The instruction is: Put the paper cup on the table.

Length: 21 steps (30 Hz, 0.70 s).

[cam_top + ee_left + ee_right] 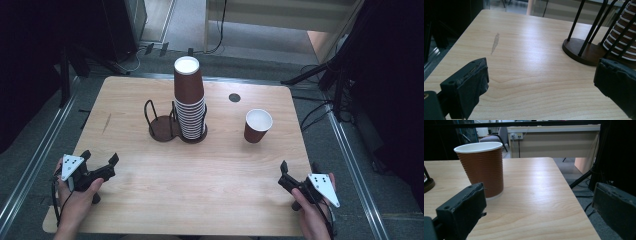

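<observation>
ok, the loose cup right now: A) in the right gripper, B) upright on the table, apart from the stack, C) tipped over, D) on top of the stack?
B: the cup stands upright on the table, right of the stack, with the right gripper open and short of it.

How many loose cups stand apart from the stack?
1: a single brown cup stands upright right of the cup stack in its holder, ahead of the right gripper.

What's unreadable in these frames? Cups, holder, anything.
- Cup stack: cup count too small to tell in high view; cut off by the frame's right edge in left gripper view.
- Holder right ring base: hidden by the stack, high view.
- Single cup: inside hidden by its rim, right gripper view.
</observation>
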Available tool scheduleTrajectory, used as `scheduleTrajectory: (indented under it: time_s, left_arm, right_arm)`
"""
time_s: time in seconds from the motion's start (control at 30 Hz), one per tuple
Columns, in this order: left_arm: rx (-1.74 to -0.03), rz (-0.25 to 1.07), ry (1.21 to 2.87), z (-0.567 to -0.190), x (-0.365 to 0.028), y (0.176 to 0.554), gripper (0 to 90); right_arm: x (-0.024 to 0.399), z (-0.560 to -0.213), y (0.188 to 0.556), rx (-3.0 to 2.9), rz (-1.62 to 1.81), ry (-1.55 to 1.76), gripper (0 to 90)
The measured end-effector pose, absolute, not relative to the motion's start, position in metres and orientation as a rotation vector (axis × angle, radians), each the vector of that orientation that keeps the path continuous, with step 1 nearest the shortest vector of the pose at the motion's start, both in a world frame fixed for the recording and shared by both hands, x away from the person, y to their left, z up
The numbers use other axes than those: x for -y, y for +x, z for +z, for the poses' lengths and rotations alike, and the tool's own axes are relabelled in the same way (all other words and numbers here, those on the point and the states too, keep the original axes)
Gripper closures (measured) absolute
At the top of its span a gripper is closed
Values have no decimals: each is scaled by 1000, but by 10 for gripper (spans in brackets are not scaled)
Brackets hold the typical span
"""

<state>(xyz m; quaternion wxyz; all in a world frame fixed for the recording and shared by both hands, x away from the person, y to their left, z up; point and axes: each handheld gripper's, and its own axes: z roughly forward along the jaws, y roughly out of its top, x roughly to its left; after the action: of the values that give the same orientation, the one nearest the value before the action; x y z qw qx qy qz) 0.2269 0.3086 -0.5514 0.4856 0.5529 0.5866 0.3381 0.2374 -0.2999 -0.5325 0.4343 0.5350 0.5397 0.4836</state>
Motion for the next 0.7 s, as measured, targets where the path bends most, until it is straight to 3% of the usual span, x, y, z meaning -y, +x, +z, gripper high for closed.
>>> scheduleTrajectory:
  time_s: [0.7]
  left_arm:
    - [-1433,823,1345,-551,-309,227,6]
  right_arm:
    - [338,-539,208,-1308,1169,1385,0]
